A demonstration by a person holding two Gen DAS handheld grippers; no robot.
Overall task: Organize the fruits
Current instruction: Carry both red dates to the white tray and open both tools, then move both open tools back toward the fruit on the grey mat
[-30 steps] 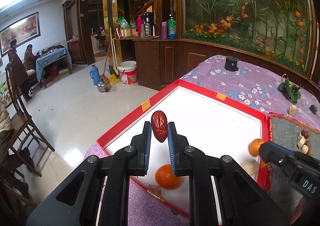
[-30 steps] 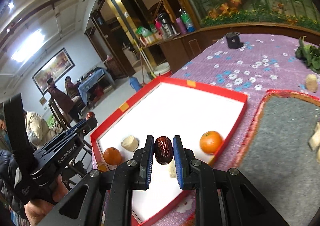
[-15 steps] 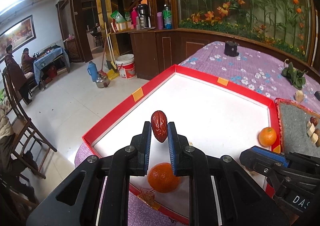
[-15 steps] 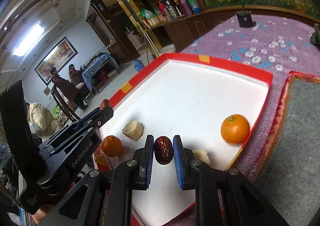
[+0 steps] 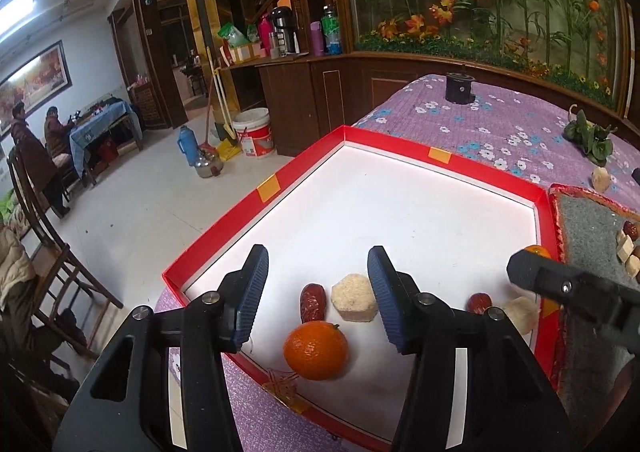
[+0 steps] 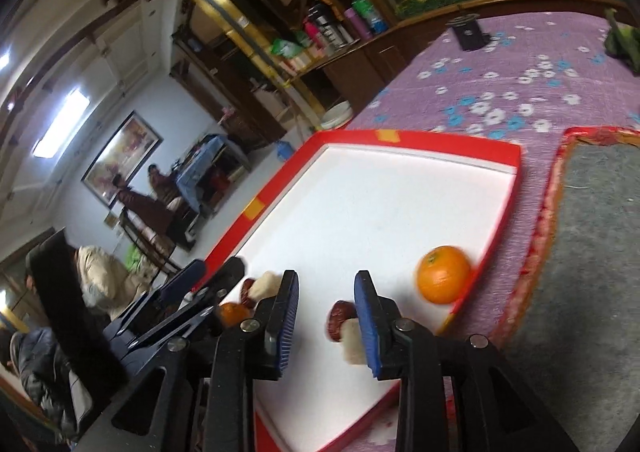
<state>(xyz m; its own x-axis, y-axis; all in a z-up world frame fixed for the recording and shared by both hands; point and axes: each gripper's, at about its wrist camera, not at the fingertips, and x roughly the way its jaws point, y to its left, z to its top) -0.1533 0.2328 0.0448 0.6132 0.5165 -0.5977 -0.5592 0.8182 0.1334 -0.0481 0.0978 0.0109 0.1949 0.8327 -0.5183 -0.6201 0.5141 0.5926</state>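
Observation:
A red-rimmed white tray (image 5: 304, 160) lies on the purple cloth. My left gripper (image 5: 316, 292) is open above its near corner. Below it lie a red date (image 5: 312, 302), a pale chunk (image 5: 354, 297) and an orange (image 5: 315, 350). My right gripper (image 6: 326, 316) is open over the tray's near right part (image 6: 516, 172). A second red date (image 6: 340, 318) and a white chunk (image 6: 352, 340) lie by its right finger. A second orange (image 6: 443, 274) sits at the tray's right rim. The right gripper also shows in the left wrist view (image 5: 576, 296).
A grey mat with a red border (image 5: 584, 224) lies right of the tray with several dates and pale chunks on it. Green leaves (image 5: 588, 136), a pale chunk (image 5: 601, 179) and a black cylinder (image 5: 460, 88) sit on the cloth farther back. The table edge is at left.
Both grippers have opened and let go of their dates, which now lie in the tray. Both grippers have dropped closer to the tray.

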